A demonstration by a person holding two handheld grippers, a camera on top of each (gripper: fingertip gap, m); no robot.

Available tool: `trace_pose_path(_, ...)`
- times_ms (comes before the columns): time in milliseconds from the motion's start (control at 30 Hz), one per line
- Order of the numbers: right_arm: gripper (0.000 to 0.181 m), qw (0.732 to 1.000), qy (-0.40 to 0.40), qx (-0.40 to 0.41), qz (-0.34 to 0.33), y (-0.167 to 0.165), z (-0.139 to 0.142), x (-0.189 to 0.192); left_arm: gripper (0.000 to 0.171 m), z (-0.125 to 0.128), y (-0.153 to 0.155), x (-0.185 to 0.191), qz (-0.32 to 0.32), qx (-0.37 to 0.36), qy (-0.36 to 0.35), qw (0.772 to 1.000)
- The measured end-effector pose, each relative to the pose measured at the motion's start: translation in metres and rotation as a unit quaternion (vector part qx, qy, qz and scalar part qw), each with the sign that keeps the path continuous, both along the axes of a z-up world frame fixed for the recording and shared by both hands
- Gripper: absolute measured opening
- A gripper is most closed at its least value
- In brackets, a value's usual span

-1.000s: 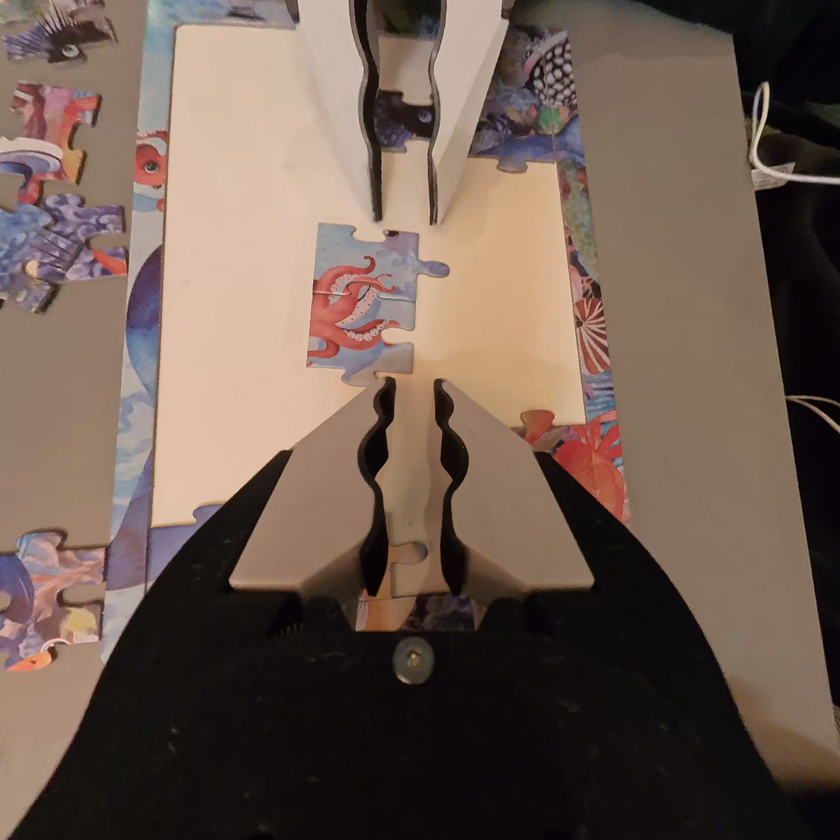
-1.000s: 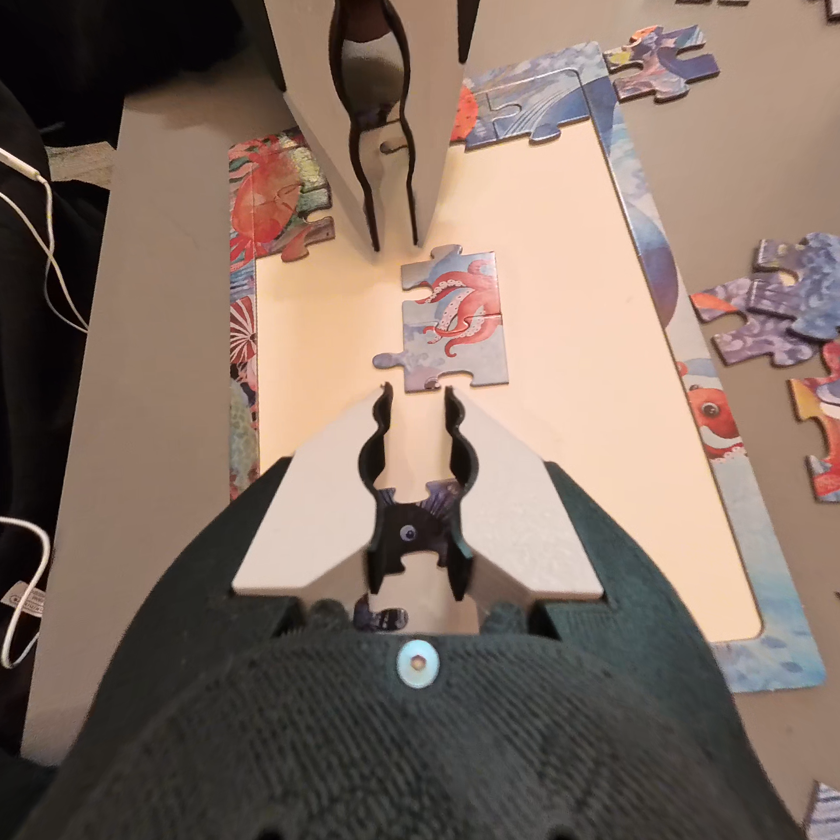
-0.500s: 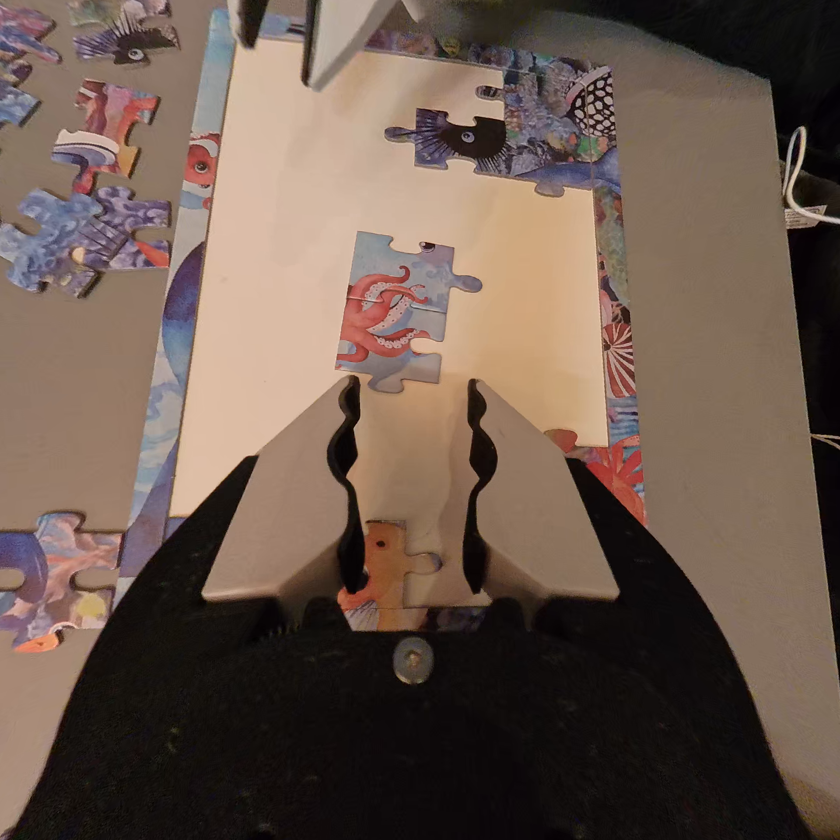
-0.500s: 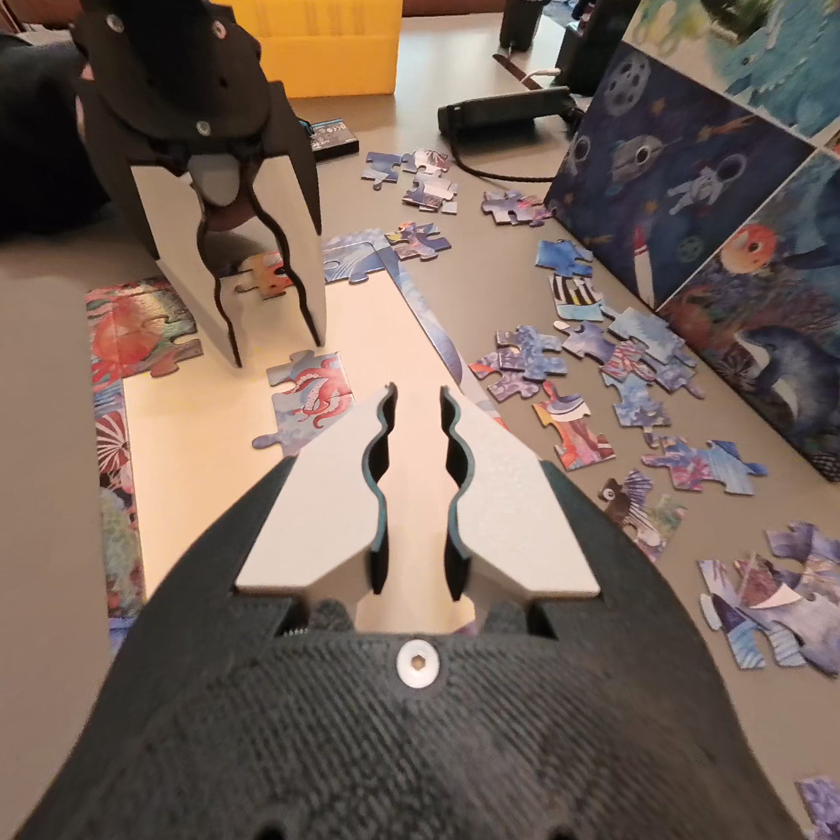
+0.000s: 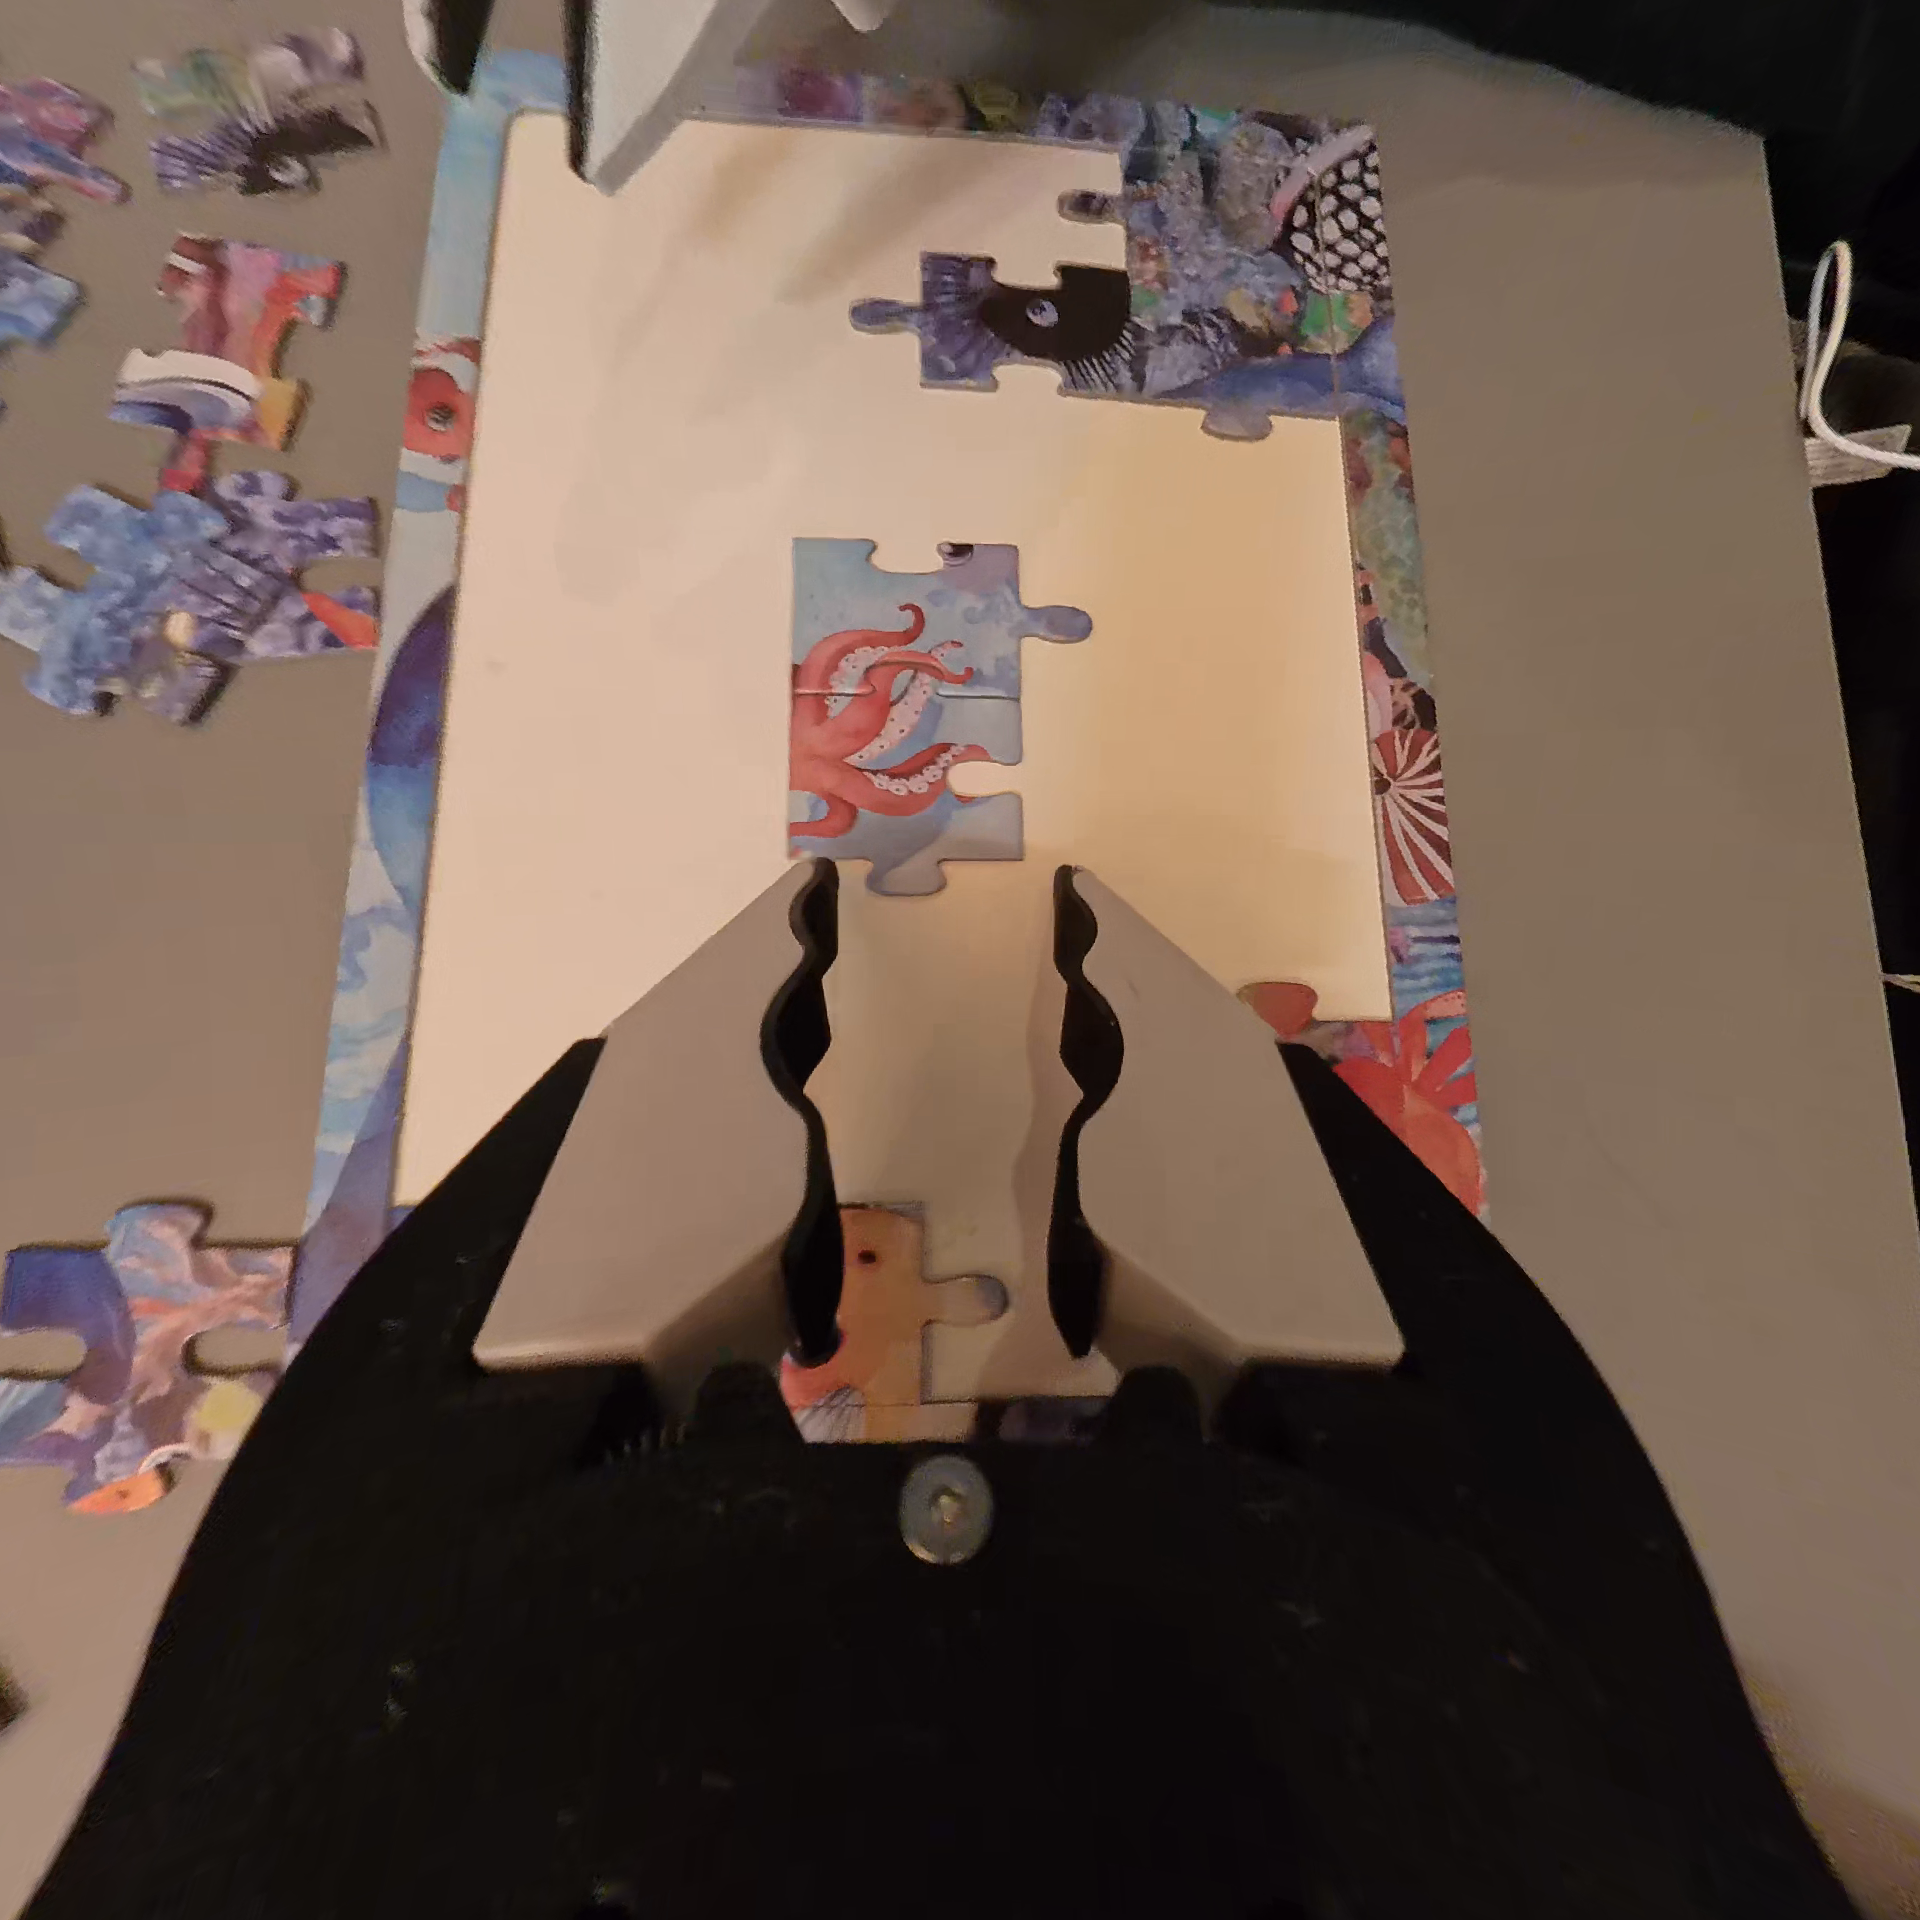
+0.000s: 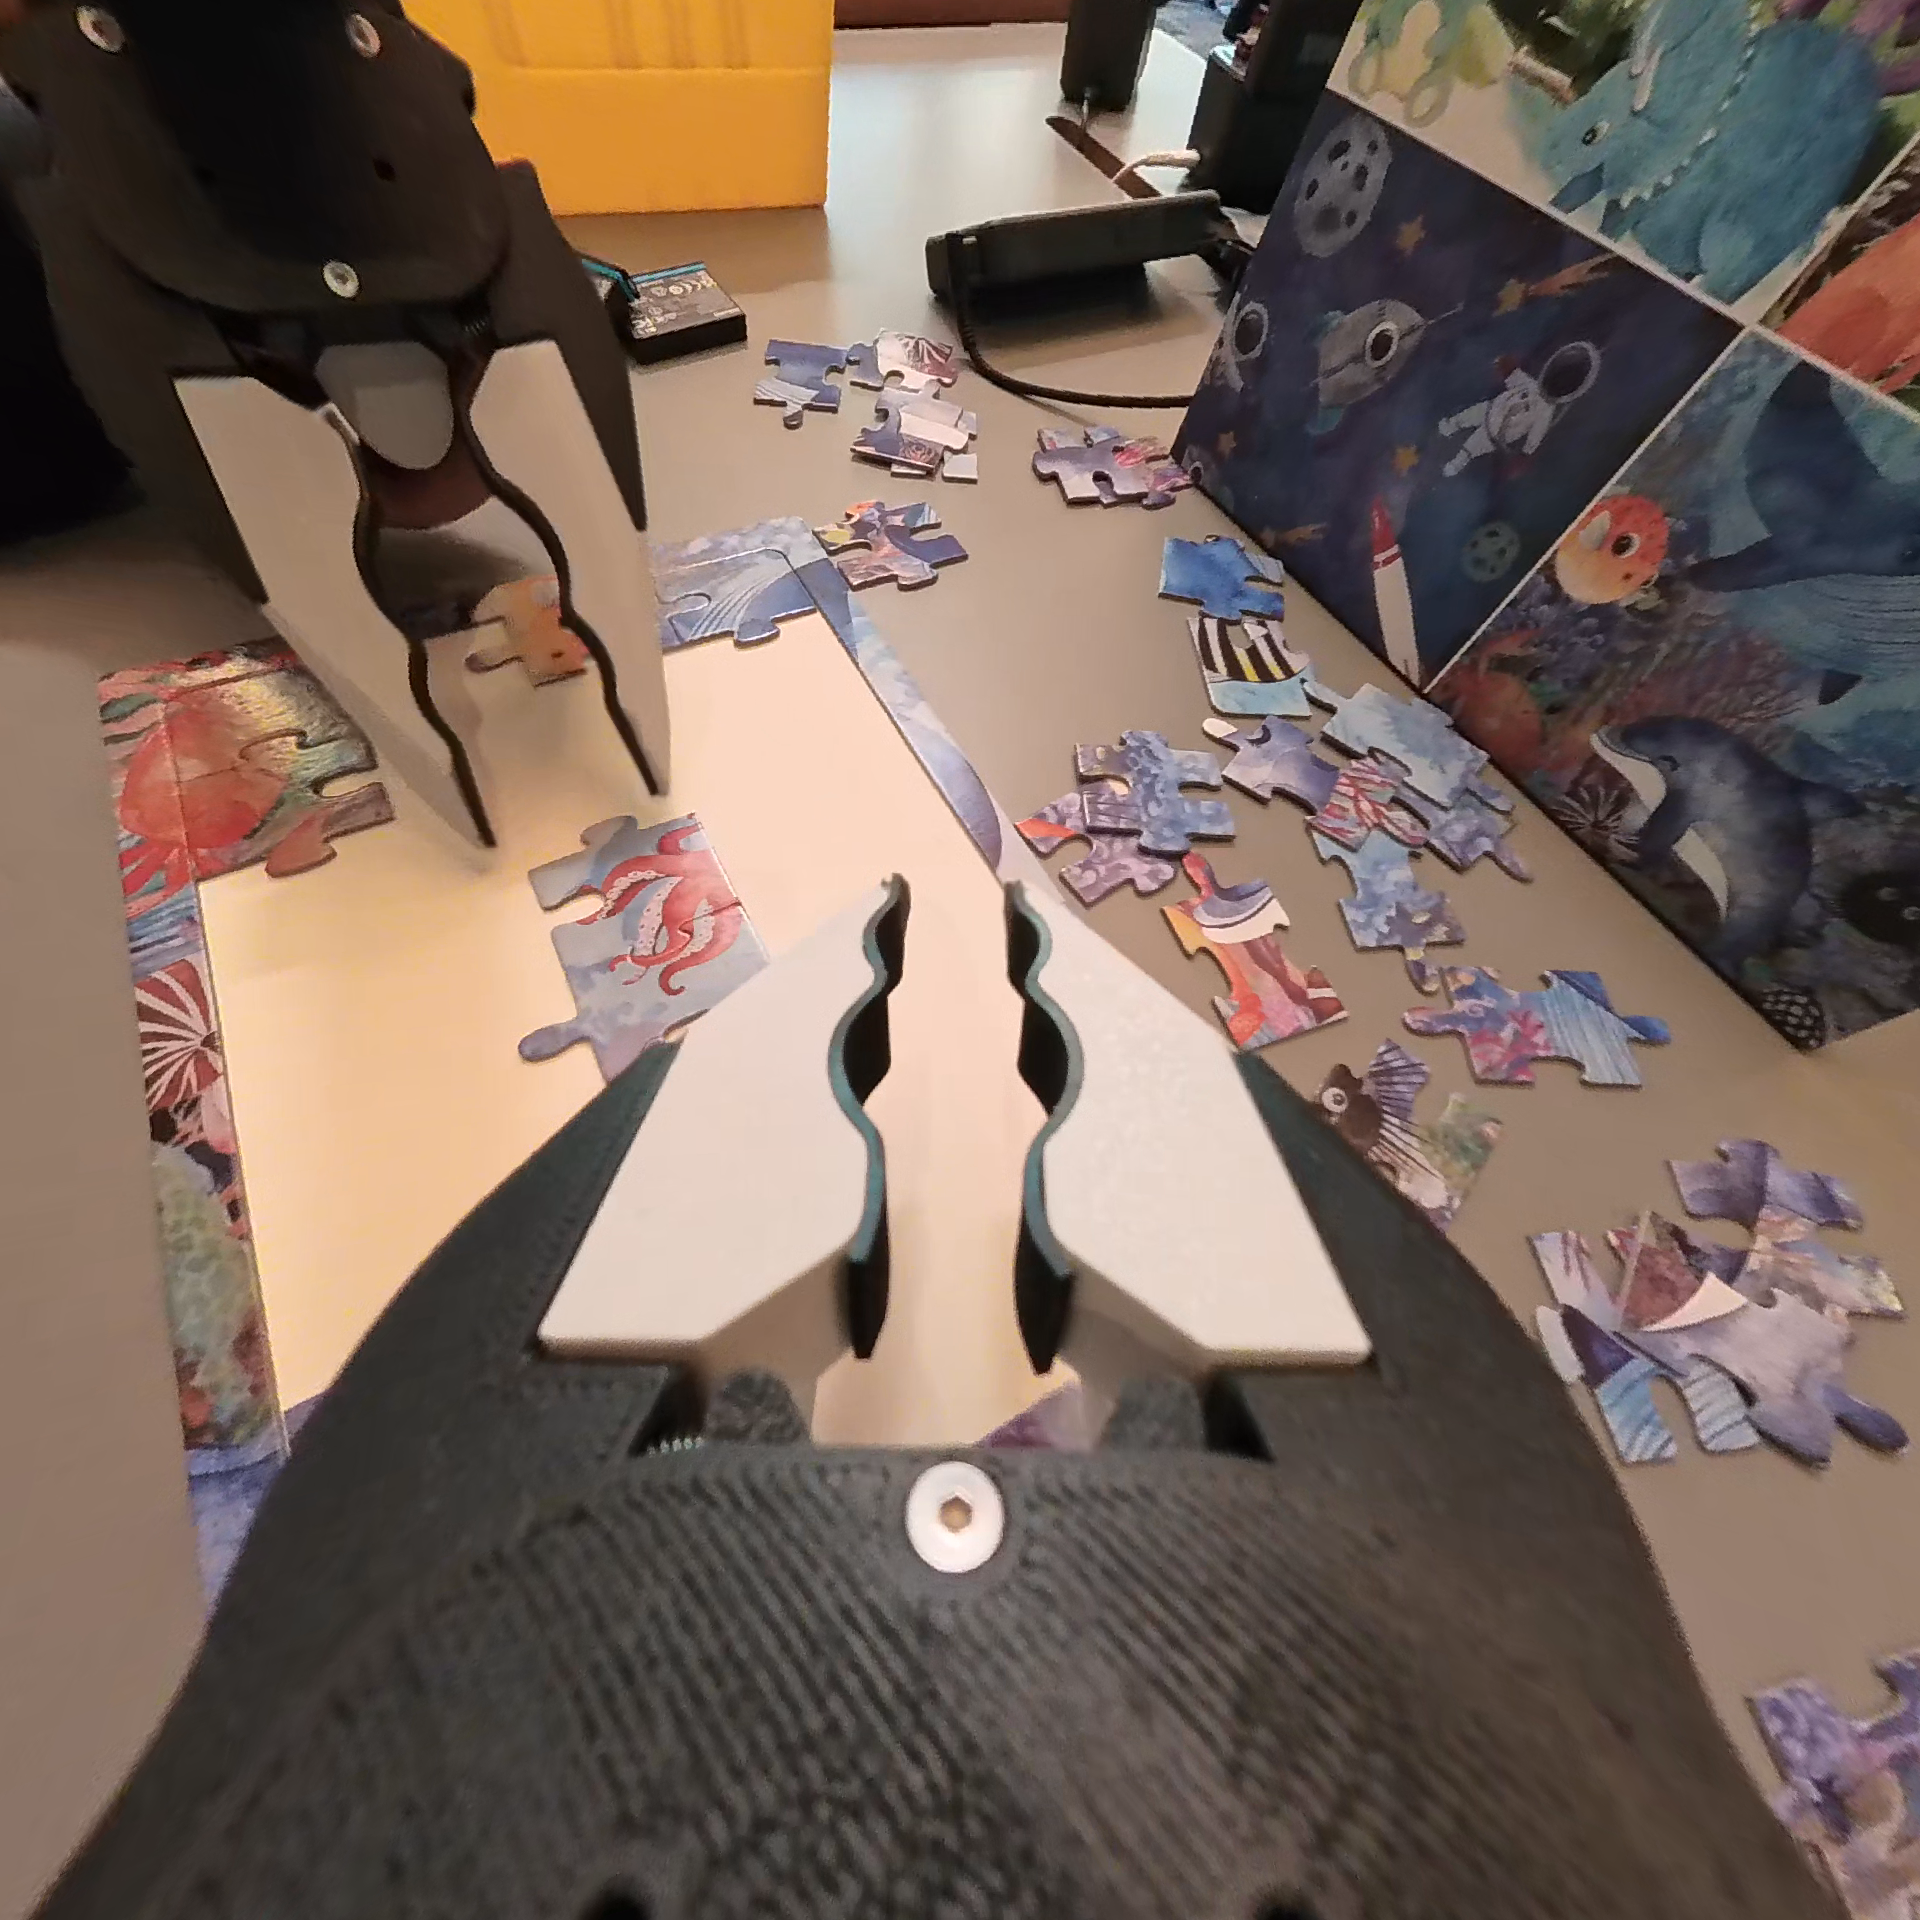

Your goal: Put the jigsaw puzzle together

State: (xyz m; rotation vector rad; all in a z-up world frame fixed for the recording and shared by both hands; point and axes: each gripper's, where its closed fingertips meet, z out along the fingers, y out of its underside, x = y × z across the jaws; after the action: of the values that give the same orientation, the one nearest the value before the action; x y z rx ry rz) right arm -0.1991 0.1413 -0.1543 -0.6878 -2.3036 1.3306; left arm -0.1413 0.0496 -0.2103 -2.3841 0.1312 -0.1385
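Observation:
The puzzle tray (image 5: pixel 644 623) has a cream base and a printed sea border. Two joined octopus pieces (image 5: pixel 904 707) lie at its middle. A black fish piece (image 5: pixel 1018 322) sits joined to the far right corner group. An orange piece (image 5: pixel 894 1299) lies in the tray under my left gripper (image 5: pixel 945 878), which is open, empty and just short of the octopus pieces. My right gripper (image 6: pixel 954 894) is open and empty, raised over the tray's edge. It shows the octopus pieces (image 6: pixel 655 925) to its left and the left gripper (image 6: pixel 569 810) beyond them.
Several loose pieces (image 6: pixel 1299 831) lie on the grey table right of the tray, with more in the left wrist view (image 5: pixel 197 592). A picture-covered puzzle box (image 6: pixel 1662 520) stands at the right. A yellow box (image 6: pixel 644 94) and a black device (image 6: pixel 1070 249) stand at the back. Tip to tip, the grippers are about 12 centimeters apart.
My right gripper let go of the black fish piece at the tray's corner, lifted and swung toward the loose pieces. My left gripper opened wider and drew back a little.

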Motion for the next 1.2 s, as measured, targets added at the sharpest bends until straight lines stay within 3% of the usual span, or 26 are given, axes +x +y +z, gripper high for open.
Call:
trace_pose_path(167, 0.018, 1.000, 0.018, -0.016, -0.016, 0.005, 0.010, -0.004, 0.035, 0.023, 0.004, -0.024, 0.048, 0.060, 0.038, 0.996)
trace_pose_path(400, 0.026, 0.994, 0.069, -0.075, -0.026, 0.009, 0.041, -0.005, 0.034, 0.059, 0.004, -0.064, 0.148, 0.156, 0.094, 0.972)
trace_pose_path(600, 0.033, 0.991, 0.093, -0.076, -0.055, 0.019, 0.046, -0.011, 0.034, 0.070, -0.007, -0.088, 0.210, 0.183, 0.117, 0.953)
trace_pose_path(733, 0.033, 0.988, 0.114, -0.073, -0.079, 0.025, 0.050, -0.015, 0.027, 0.076, -0.010, -0.088, 0.214, 0.205, 0.101, 0.950)
trace_pose_path(933, 0.015, 0.975, 0.160, -0.090, -0.122, 0.042, 0.069, -0.018, 0.017, 0.086, -0.012, -0.089, 0.221, 0.237, 0.087, 0.942)
trace_pose_path(1200, 0.001, 0.973, 0.148, -0.142, -0.105, 0.040, 0.077, -0.013, 0.000, 0.078, -0.008, -0.086, 0.210, 0.244, 0.048, 0.945)
